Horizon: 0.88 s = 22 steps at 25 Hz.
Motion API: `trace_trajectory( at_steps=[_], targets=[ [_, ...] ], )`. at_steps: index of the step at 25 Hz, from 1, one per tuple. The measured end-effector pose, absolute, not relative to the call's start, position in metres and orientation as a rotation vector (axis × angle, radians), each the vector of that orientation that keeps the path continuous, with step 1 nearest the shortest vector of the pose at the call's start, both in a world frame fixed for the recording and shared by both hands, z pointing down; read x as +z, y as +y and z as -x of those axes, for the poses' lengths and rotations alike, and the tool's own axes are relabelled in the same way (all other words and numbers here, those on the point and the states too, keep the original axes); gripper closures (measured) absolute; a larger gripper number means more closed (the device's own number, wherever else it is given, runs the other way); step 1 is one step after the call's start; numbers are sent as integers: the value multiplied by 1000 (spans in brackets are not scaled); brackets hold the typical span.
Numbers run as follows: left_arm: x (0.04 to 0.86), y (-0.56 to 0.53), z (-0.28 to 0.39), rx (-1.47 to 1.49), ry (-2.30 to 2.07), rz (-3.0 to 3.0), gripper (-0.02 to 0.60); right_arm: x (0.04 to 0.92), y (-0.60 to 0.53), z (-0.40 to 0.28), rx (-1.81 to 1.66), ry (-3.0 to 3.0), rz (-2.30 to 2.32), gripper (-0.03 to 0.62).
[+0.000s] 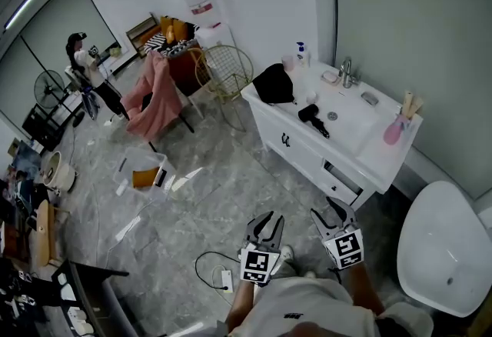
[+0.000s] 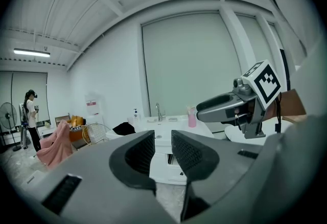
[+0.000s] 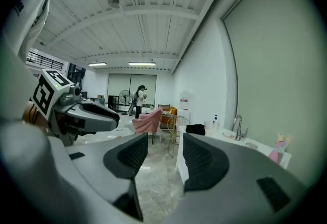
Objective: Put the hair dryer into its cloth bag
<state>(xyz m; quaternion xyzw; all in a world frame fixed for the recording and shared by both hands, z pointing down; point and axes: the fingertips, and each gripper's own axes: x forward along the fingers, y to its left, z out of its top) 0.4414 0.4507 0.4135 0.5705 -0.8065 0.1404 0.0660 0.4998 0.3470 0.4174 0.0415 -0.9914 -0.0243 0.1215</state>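
The black hair dryer lies on the white vanity top, just left of the basin. Its black cloth bag sits slumped at the vanity's far left end; it also shows as the cloth bag in the left gripper view and the cloth bag in the right gripper view. Both grippers hover over the floor well short of the vanity. My left gripper and right gripper stand side by side, each open with nothing between its jaws. The left gripper's jaws face the vanity; the right gripper faces along its front.
A white toilet stands at the right. On the vanity are a faucet, a soap bottle and a pink cup. A wire chair and a pink-draped chair stand beyond. A person is far left. A cable lies on the floor.
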Motion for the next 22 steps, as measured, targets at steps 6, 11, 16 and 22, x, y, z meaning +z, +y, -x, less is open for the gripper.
trace_trajectory(
  at_steps=[6,11,16,22],
  targets=[
    [412,436,-399,427,-2430,-1761,483,416,341,-456,-56,-2904,-102,365],
    [414,432,-367,416,-2416,-1781,483,415,342,-425,-60,-2913,-107,365],
    [417,427,-339,408,-2396,-1804,483,420,341,-398,-54,-2897,-114,361],
    [420,428,-308,396,-2385,-1830,483,424,340,-371,-68,-2876,-159,361]
  ],
)
